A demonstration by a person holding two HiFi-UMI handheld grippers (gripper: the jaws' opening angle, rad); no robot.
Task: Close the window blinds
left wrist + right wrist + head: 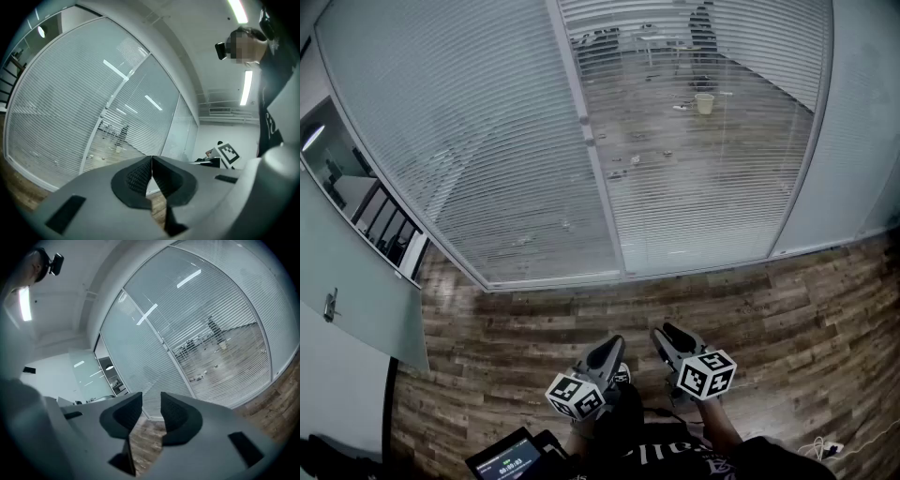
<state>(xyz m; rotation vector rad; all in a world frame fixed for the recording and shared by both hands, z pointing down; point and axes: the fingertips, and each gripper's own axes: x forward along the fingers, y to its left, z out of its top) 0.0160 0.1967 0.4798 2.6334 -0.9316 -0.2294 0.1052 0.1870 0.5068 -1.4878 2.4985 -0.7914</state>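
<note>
Head view: You stand facing a glass wall hung with blinds [459, 141] in two panels, split by a pale upright post [592, 159]. The left panel reads mostly opaque. The slats of the right panel [712, 178] are tilted enough that the room beyond shows through, including a yellow bucket [704, 102] on its floor. Your left gripper [614, 345] and right gripper [666, 333] are held low over the wooden floor [787, 309], near each other, both pointing toward the glass and well apart from the blinds. Neither touches anything. A small lit screen [511, 459] sits at the bottom edge, left of your grippers.

Left gripper view: The left gripper [151, 158] has its jaws pressed together with nothing between them. Past them the blinds [61, 108] fill the left half of the view, and the see-through right panel lies nearer the centre. The marker cube [228, 154] of your other gripper shows to the right, and you appear at the right edge.

Right gripper view: The right gripper [151, 401] has its jaws apart by a narrow gap and holds nothing. Only the floor [145, 439] and the foot of the glass wall show through the gap. The blinds [211, 319] span the upper right, with the more opaque panel to the left of the post.
</note>
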